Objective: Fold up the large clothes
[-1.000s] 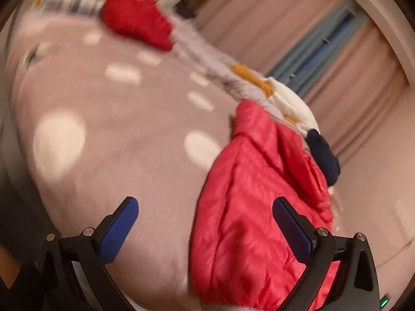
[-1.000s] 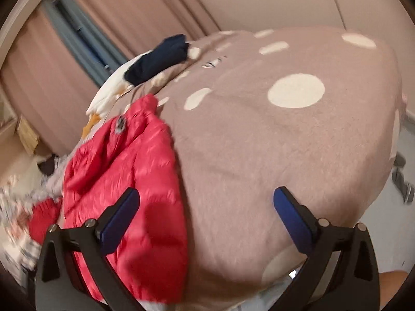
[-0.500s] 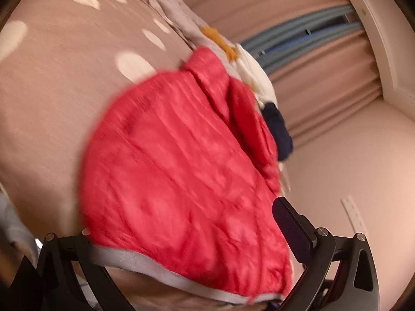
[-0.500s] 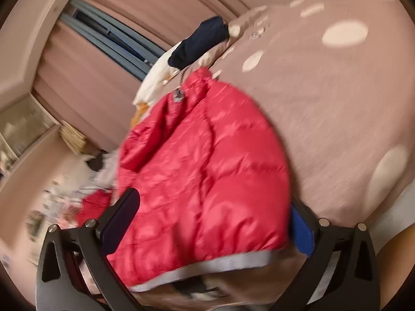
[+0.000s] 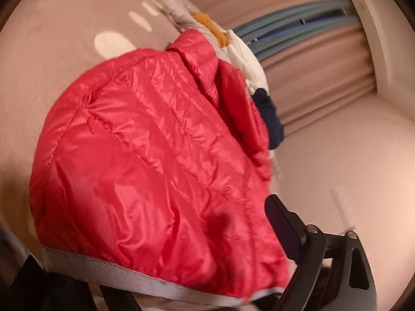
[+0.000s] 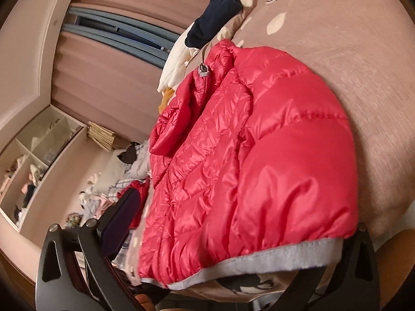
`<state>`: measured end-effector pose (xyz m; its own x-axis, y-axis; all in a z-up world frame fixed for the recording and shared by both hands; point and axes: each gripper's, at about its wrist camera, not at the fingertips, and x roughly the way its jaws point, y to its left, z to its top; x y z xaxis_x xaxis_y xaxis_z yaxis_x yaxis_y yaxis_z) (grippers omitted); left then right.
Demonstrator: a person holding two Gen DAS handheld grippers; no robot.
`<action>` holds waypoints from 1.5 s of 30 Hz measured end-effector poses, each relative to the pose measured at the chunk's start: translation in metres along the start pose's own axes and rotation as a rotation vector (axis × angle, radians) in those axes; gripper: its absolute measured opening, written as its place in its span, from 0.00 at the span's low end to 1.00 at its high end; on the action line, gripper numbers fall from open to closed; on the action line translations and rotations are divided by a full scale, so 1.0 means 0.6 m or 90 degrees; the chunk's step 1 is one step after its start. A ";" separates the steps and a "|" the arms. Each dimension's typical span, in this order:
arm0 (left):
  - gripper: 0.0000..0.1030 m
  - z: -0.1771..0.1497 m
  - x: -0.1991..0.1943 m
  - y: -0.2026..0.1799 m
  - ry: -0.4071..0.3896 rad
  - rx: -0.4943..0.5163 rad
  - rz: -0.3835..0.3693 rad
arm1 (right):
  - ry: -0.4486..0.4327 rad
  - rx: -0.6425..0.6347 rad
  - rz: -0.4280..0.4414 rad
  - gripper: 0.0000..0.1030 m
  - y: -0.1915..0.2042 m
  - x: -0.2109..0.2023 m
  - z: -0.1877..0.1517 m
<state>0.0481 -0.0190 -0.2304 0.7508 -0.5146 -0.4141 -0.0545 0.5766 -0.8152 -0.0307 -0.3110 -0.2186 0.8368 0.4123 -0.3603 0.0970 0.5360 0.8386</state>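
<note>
A red quilted puffer jacket point(image 5: 155, 160) with a grey ribbed hem point(image 5: 122, 277) lies on the bed's pink spotted blanket point(image 5: 52, 59). It also fills the right wrist view point(image 6: 249, 155), its hem point(image 6: 259, 261) nearest the camera. My left gripper point(image 5: 171, 274) is open, its jaws wide on either side of the hem; the left finger is hidden under the jacket. My right gripper point(image 6: 241, 235) is open too, its jaws either side of the jacket's lower edge, the right finger partly hidden behind it.
A pile of other clothes lies along the bed's far edge: white point(image 5: 243, 51), mustard point(image 5: 210, 26) and navy point(image 5: 269, 119) pieces. Pleated curtains point(image 5: 311, 59) hang behind. In the right wrist view, shelves point(image 6: 33, 160) and more laundry point(image 6: 124, 176) lie at the left.
Both grippers have swung in from the sides to the jacket's hem. The jacket now fills each view between the open jaws, where before it lay off to one side.
</note>
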 end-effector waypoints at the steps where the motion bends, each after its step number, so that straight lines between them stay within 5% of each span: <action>1: 0.86 -0.004 0.001 -0.001 -0.009 0.017 0.015 | -0.004 -0.009 -0.011 1.00 0.006 0.005 0.000; 6: 0.76 0.002 0.008 0.003 -0.022 0.016 0.045 | -0.023 -0.066 -0.071 0.98 0.027 0.023 -0.010; 8: 0.43 0.004 0.008 0.010 -0.033 0.023 0.097 | -0.031 -0.113 -0.120 0.92 0.041 0.035 -0.018; 11: 0.24 0.012 0.015 0.029 -0.041 0.039 0.132 | -0.051 -0.163 -0.208 0.68 0.055 0.055 -0.025; 13: 0.23 0.015 0.013 0.033 -0.042 0.027 0.132 | -0.063 -0.159 -0.283 0.38 0.049 0.063 -0.024; 16: 0.23 0.010 0.013 0.025 -0.054 0.051 0.159 | -0.074 -0.136 -0.289 0.31 0.039 0.062 -0.017; 33: 0.23 0.010 0.012 0.013 -0.054 0.057 0.192 | -0.071 -0.191 -0.312 0.29 0.044 0.069 -0.022; 38: 0.20 0.002 -0.001 -0.019 -0.066 0.111 0.250 | -0.059 -0.172 -0.271 0.20 0.046 0.053 -0.017; 45: 0.18 0.000 -0.057 -0.072 -0.120 0.179 0.267 | -0.082 -0.240 -0.246 0.14 0.097 0.016 -0.014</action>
<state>0.0247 -0.0263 -0.1808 0.8090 -0.0963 -0.5799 -0.2158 0.8690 -0.4453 -0.0215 -0.2695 -0.1767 0.8400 0.0533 -0.5400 0.2299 0.8665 0.4431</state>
